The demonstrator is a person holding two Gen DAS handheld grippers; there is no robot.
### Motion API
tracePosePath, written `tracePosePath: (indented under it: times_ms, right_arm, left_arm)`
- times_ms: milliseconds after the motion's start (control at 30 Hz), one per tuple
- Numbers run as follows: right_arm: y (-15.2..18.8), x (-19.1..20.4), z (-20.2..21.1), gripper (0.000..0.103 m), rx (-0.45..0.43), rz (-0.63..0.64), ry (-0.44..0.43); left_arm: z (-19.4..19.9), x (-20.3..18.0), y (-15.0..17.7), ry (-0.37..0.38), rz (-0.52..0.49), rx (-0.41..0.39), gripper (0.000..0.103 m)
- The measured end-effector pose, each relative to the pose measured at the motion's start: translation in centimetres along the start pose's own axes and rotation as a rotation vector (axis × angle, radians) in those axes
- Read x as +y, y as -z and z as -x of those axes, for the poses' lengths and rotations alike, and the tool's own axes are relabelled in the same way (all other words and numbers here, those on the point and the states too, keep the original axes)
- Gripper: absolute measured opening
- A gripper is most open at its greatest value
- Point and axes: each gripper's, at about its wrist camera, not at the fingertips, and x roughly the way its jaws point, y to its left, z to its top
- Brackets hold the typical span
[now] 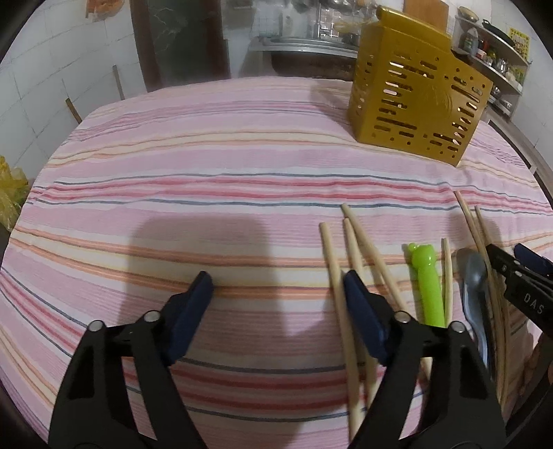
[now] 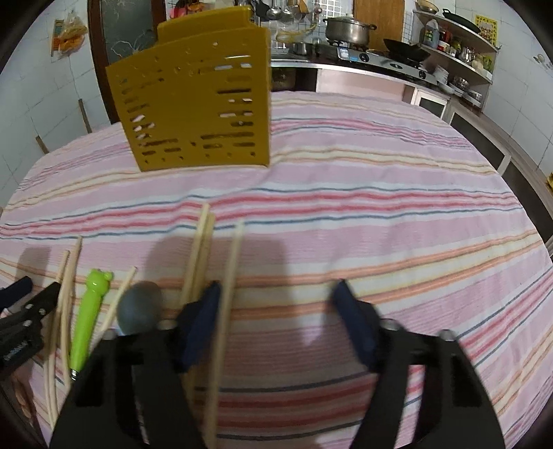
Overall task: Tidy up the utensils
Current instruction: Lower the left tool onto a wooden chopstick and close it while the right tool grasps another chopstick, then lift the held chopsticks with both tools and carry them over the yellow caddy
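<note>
A yellow slotted utensil holder (image 1: pixel 418 100) (image 2: pixel 193 103) stands upright at the far side of the striped tablecloth (image 1: pixel 207 193). Wooden chopsticks (image 1: pixel 349 248) (image 2: pixel 198 248), a green handled utensil (image 1: pixel 427 286) (image 2: pixel 88 311), a grey spoon (image 1: pixel 473 279) (image 2: pixel 140 307) and thinner chopsticks (image 1: pixel 480 241) (image 2: pixel 65 293) lie loose on the near side. My left gripper (image 1: pixel 278 286) (image 2: pixel 34 293) is open over bare cloth, its right finger over the wooden chopsticks. My right gripper (image 2: pixel 276 300) (image 1: pixel 508 252) is open; one chopstick (image 2: pixel 231 276) runs just inside its left pad, not pinched.
Behind the table runs a kitchen counter with a sink (image 1: pixel 304 48), a stove with a pot (image 2: pixel 347 29) and shelves of jars (image 2: pixel 459 41). A yellow bag (image 1: pixel 10 193) hangs past the table's left edge. The cloth (image 2: pixel 397 224) to the right of the utensils is bare.
</note>
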Motion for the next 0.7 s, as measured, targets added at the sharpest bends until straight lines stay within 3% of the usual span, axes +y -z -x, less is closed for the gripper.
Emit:
tracePosePath:
  times_ms: [67, 167, 400, 467, 600, 700]
  right_arm:
    - [-0.1, 0.4, 0.1, 0.039, -0.006, 0.008, -0.011]
    - [-0.2, 1.0, 0.0, 0.027, -0.011, 0.010, -0.015]
    - [-1.5, 1.8, -0.8, 0.022, 0.015, 0.008, -0.009]
    - [-1.6, 2.1, -0.8, 0.013, 0.016, 0.005, -0.015]
    - [-1.5, 2.1, -0.7, 0.008, 0.009, 0.007, -0.030]
    - [-1.3, 1.7, -0.2, 0.007, -0.004, -0.012, -0.055]
  left_arm:
    - [0.1, -0.4, -0.3, 0.004, 0.004, -0.002, 0.059]
    - [0.0, -1.1, -0.5, 0.009, 0.003, 0.004, 0.046]
    - [-0.7, -1.4, -1.1, 0.019, 0.037, 0.004, 0.028]
    - [-0.7, -1.3, -1.2, 0.024, 0.051, 0.005, 0.021]
    - [-0.9, -1.1, -1.4, 0.043, 0.063, -0.006, 0.006]
    - [-0.8, -1.1, -1.5, 0.055, 0.064, -0.017, 0.006]
